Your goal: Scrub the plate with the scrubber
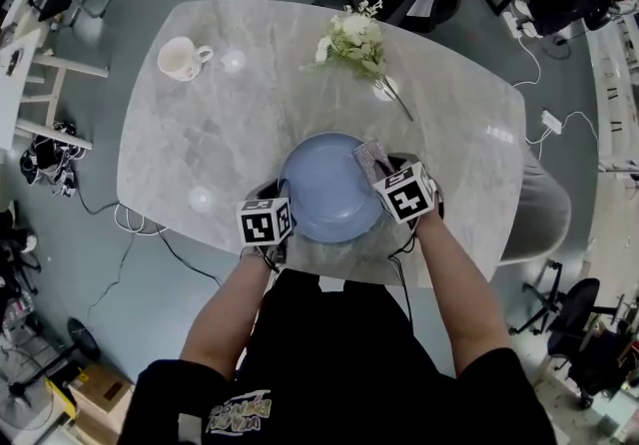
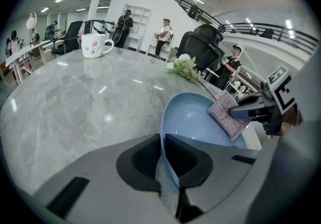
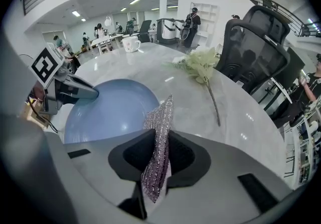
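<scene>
While I watch through the head view, the grey marble table [image 1: 250, 104] takes up most of what I see. The blue plate [image 1: 324, 189] is on its near edge, right in front of me. My left gripper [image 2: 163, 155] has its jaws almost together, pinched on the plate's near-left rim, which shows as a thin blue edge between the pads. My right gripper [image 3: 158, 155] reaches in from the plate's right side with its jaws clamped on the scrubber. A sprig of white flowers [image 1: 354, 39] lies on the far side of the table, beyond the plate. A white mug [image 1: 182, 59] stands at the far left, well apart from the rest. The scrubber [image 3: 159, 127], a silvery mesh pad, stands on edge between the right jaws and rests against the plate's far-right rim.
</scene>
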The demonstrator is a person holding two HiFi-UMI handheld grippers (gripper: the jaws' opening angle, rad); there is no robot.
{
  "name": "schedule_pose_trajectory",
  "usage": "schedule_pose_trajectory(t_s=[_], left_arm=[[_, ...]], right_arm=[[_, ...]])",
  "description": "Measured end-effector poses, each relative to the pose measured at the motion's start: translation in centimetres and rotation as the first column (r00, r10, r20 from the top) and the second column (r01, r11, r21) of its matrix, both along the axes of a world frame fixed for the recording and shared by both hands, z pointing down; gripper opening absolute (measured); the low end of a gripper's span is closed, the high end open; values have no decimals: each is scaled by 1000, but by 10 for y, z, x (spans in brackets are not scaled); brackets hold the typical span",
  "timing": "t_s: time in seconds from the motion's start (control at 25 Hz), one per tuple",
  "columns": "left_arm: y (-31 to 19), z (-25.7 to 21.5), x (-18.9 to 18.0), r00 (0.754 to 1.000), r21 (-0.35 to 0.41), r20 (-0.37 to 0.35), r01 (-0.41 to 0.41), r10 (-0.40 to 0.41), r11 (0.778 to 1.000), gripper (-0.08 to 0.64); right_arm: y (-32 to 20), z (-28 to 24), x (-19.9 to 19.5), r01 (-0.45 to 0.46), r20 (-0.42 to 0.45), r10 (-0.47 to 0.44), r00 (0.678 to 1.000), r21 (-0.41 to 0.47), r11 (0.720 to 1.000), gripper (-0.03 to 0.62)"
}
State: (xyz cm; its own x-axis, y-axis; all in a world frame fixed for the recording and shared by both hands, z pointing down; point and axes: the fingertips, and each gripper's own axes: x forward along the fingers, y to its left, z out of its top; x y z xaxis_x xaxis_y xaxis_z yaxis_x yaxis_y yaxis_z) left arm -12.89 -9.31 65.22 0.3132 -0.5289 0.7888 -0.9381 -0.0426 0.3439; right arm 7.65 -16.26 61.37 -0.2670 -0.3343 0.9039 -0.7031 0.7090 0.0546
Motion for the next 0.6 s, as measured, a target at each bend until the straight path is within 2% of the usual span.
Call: schedule_pose_trajectory(t_s=[0.24,0.6], left_arm=[[1,0,0,1000,-1,4,16,-16,1000,40],[4,0,0,999,-6,4,45,-45,999,40]], right_arm=[[18,-3,7,-32,34,33,999,-7,999,77],[53,-5,0,-35,75,35,997,-14,999,75]])
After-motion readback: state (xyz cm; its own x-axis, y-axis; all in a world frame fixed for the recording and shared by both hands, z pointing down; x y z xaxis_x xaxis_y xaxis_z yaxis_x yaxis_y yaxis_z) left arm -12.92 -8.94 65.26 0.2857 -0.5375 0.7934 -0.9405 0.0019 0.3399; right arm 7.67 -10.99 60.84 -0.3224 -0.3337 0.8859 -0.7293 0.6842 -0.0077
